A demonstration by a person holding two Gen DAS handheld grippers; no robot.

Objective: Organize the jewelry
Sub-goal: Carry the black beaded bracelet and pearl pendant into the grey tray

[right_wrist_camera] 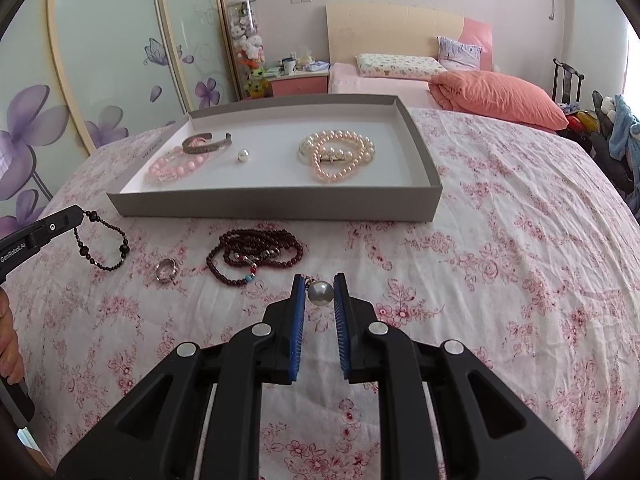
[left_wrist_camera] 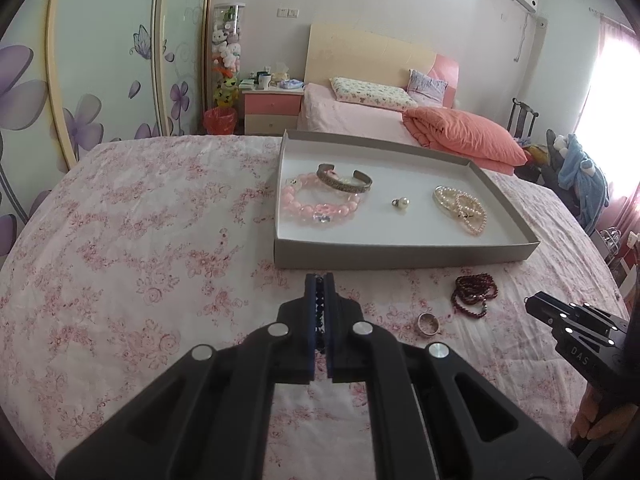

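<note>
Right tongs point(right_wrist_camera: 320, 280) pinch pearl point(right_wrist_camera: 320, 293), seemingly unseen leftward.

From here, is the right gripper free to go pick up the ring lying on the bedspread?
Probably not yet. The right gripper is already shut on a grey pearl bead, so its jaws are taken. The ring itself lies clear on the bedspread, beside the dark red beads.

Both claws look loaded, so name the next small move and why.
Probably carry the left claw forward over the tray and drop its black bracelet there. The bracelet already hangs clear of the bed, and the tray holds the sorted pieces.
</note>
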